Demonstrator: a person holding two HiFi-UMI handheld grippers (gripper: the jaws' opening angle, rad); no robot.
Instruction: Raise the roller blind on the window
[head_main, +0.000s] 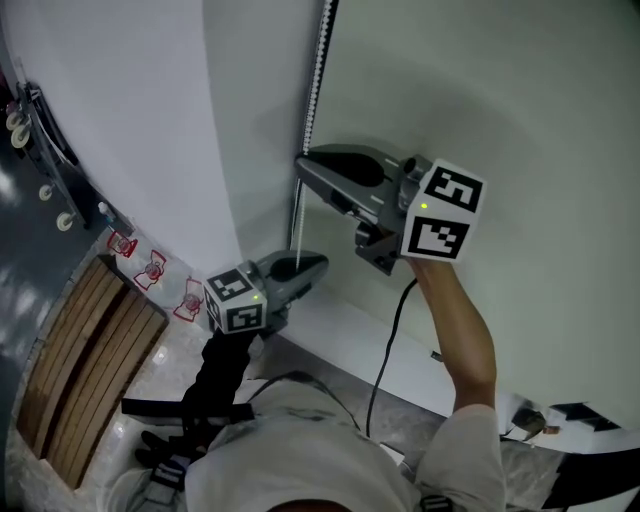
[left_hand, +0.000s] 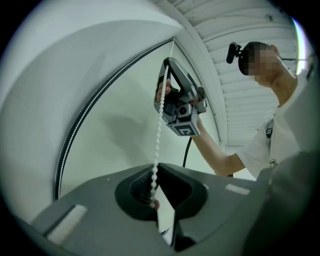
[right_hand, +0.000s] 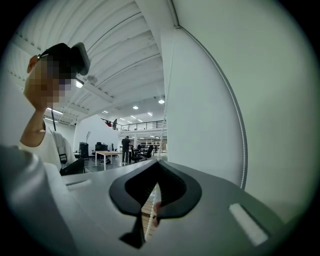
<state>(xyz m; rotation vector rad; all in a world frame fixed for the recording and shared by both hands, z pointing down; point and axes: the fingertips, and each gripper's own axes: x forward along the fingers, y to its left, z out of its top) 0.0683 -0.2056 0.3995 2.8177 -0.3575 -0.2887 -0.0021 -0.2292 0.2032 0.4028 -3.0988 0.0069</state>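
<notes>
A white bead chain (head_main: 316, 70) hangs down along the pale roller blind (head_main: 500, 100). My right gripper (head_main: 300, 162) is shut on the chain, level and higher up. The left gripper (head_main: 320, 266) is shut on the same strand just below it. In the left gripper view the chain (left_hand: 159, 130) runs taut from my left gripper (left_hand: 155, 169) up to the right gripper (left_hand: 165, 75). In the right gripper view the beads (right_hand: 152, 205) sit pinched in the right gripper (right_hand: 159, 164). Beside the blind (right_hand: 200, 100) runs a second beaded strand (right_hand: 235, 115).
A white wall or column (head_main: 140, 100) stands left of the blind. On the floor at the left lies a slatted wooden panel (head_main: 80, 360), with red-and-white markers (head_main: 155, 270) nearby. A black cable (head_main: 385, 350) hangs from the right gripper. Behind me is an open hall with tables (right_hand: 107, 155).
</notes>
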